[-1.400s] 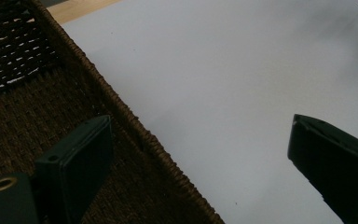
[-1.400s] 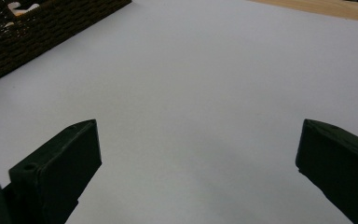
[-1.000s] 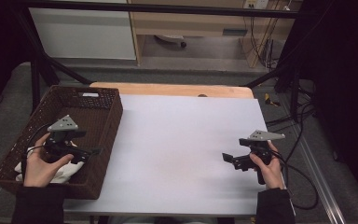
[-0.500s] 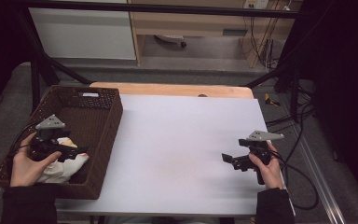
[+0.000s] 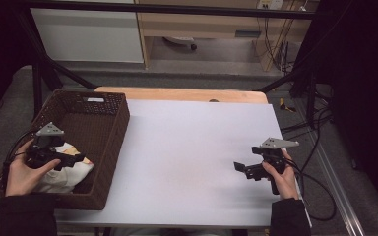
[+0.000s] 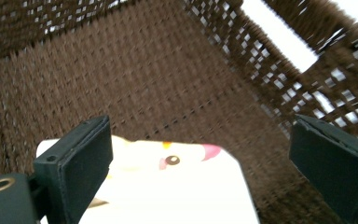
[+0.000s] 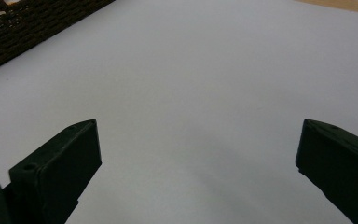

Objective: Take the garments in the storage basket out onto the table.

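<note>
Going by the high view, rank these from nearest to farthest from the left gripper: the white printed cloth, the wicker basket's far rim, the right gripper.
1. White printed cloth: in the wicker basket, right beneath the left gripper.
2. Basket's far rim: farther up the table, on its left side.
3. Right gripper: across the white table, at its right edge.

Basket at left edge of table, overhanging left side. Cloth inside basket, at near end, on basket floor. Left gripper inside basket, directly above cloth — jaws wide apart, cloth between and below them in left gripper view. Right gripper at right side of table, near front edge, well apart from basket — jaws spread, pointing left across bare tabletop. Basket wall ahead-left in right gripper view.
</note>
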`<state>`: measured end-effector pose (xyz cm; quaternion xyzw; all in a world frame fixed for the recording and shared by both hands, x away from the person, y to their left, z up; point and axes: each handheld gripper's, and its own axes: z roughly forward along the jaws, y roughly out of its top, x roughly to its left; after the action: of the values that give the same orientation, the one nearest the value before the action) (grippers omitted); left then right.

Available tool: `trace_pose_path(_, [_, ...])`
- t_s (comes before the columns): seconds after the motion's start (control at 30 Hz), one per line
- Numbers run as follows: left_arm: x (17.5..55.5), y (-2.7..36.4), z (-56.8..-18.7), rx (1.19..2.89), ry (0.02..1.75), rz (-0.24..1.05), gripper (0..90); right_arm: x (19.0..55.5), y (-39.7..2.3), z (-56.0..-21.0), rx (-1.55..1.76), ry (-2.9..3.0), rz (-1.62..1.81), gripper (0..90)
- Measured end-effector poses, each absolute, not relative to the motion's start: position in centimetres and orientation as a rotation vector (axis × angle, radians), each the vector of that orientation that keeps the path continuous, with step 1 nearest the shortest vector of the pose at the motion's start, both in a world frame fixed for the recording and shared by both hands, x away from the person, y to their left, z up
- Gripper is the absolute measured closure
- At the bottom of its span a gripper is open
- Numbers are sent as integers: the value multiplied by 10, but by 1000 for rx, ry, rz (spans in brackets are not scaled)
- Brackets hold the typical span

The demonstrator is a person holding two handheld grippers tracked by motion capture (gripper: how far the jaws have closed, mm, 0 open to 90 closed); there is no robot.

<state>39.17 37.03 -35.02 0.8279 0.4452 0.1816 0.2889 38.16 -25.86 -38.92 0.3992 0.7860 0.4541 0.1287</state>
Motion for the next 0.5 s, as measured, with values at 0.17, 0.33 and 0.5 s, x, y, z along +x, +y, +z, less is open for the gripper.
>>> trace_pose_path(0.17, [394,376,-357,2223,1216,480,65,382,-259,-389,1162,2286,1318,7])
trace_pose_path(0.33, [397,382,-365,2251,1268,497,64,381,-259,-389,1168,2286,1317,7])
trace_pose_path(0.5, [398,387,-371,2281,1308,506,65,381,-259,-389,1168,2283,1318,7])
